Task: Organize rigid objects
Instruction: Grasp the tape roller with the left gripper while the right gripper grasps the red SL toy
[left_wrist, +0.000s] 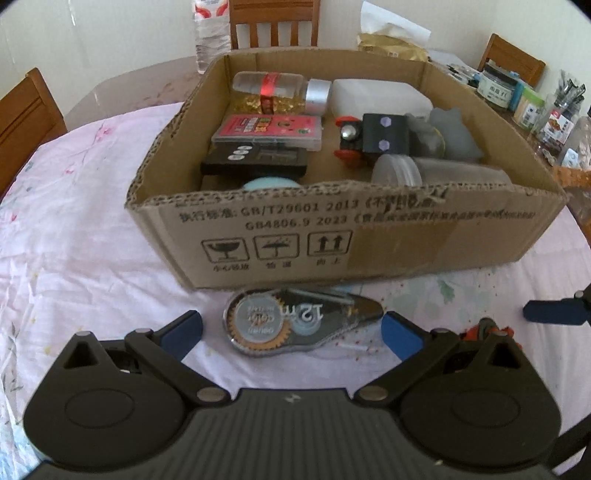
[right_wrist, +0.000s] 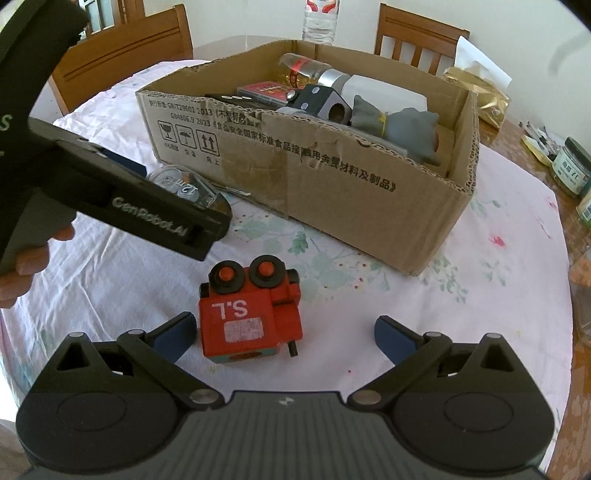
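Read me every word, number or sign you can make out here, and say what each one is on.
"12m": correction tape dispenser, upside down to the left camera.
"S.L": red toy train, upside down.
"GenRobot.AI": left gripper body.
"GB4806.9 2023", Chinese print, fragile, keep-dry and this-way-up signs: cardboard box.
Jar labels at the table edge: too small to read.

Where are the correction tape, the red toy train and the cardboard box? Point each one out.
correction tape (left_wrist: 295, 323): left wrist view, on its clear casing.
red toy train (right_wrist: 251, 314): right wrist view, on its red lettered face.
cardboard box (left_wrist: 369, 236): left wrist view, on its printed front wall.
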